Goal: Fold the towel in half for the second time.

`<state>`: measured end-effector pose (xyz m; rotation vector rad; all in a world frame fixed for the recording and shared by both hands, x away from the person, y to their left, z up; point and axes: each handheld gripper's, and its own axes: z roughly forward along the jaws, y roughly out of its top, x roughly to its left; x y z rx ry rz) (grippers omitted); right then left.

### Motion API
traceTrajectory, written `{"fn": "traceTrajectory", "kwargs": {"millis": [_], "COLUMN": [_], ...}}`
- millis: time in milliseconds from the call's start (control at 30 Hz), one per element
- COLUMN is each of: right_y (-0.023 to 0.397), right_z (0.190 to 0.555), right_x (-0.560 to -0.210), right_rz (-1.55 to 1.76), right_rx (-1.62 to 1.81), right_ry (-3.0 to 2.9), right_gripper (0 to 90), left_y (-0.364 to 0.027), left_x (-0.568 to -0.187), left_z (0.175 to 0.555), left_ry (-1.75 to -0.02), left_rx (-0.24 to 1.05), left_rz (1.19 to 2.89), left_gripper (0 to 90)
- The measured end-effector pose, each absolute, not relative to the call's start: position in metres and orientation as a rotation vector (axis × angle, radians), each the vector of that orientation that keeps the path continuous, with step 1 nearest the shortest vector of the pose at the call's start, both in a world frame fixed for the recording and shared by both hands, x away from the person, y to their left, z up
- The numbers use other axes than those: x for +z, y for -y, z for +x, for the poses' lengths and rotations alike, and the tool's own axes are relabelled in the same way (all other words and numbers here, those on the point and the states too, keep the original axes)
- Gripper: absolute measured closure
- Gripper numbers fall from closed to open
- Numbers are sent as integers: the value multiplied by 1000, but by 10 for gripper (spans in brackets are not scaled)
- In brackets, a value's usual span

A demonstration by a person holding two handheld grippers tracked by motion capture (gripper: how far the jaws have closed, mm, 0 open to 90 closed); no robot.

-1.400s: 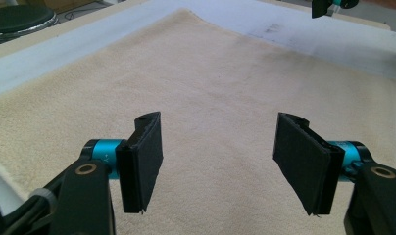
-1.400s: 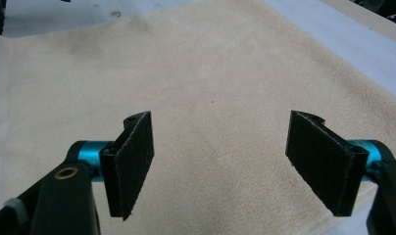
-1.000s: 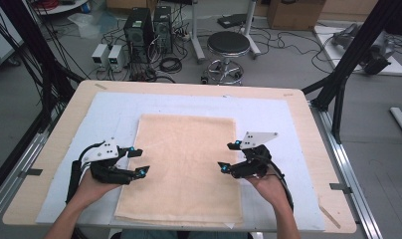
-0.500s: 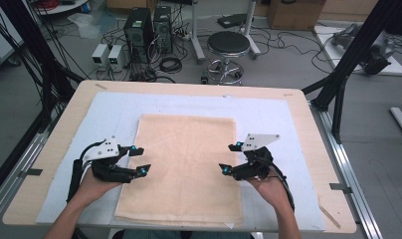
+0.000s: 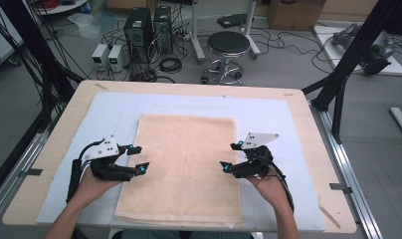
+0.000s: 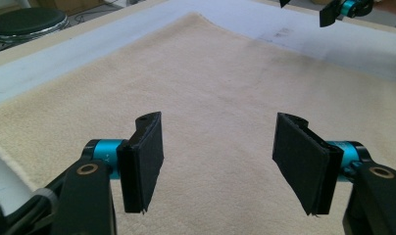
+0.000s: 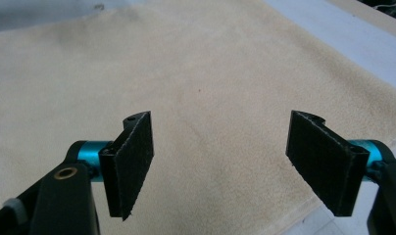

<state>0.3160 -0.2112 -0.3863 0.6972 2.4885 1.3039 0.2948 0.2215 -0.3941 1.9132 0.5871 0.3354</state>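
With both jaws spread, the left gripper (image 5: 138, 158) and right gripper (image 5: 231, 157) hovered over the towel's (image 5: 184, 164) long side edges, so each would do best to pinch its edge squarely, level with the other.

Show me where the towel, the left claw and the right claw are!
beige towel (image 5: 186, 149), high view, middle of the cloth.
left claw (image 5: 137, 158), high view, gap between its two open tips.
right claw (image 5: 231, 157), high view, gap between its two open tips.
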Motion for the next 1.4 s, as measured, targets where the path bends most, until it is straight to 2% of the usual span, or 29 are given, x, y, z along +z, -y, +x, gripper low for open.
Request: {"fn": "traceTrajectory", "kwargs": {"millis": [233,433,700,1067,1300,1400], "right_y": [213,208,207,217,218,218], "right_z": [330,367,408,453,465,468], "right_x": [-370,-357,-346,-391,-415,-421], "right_rz": [730,774,841,1007,1098,1111], "right_rx": [1306,1311,1268,1210,1148,1124], "right_ry": [-2436,-2430,-2408,-2386,-2393,-2387], "right_gripper": [256,268,284,314,317,327], "left_y": [-228,-230,-235,-244,-244,-239], "left_x": [-381,-366,-350,-392,-417,-423], "left_z": [319,353,403,448,462,466], "left_ry": [-670,-755,-847,-996,-1090,-1150], "left_rx": [364,426,429,427,410,448], "left_rz": [1875,1852,1894,1880,1890,1870], "left_gripper": [393,404,412,447,469,467]}}
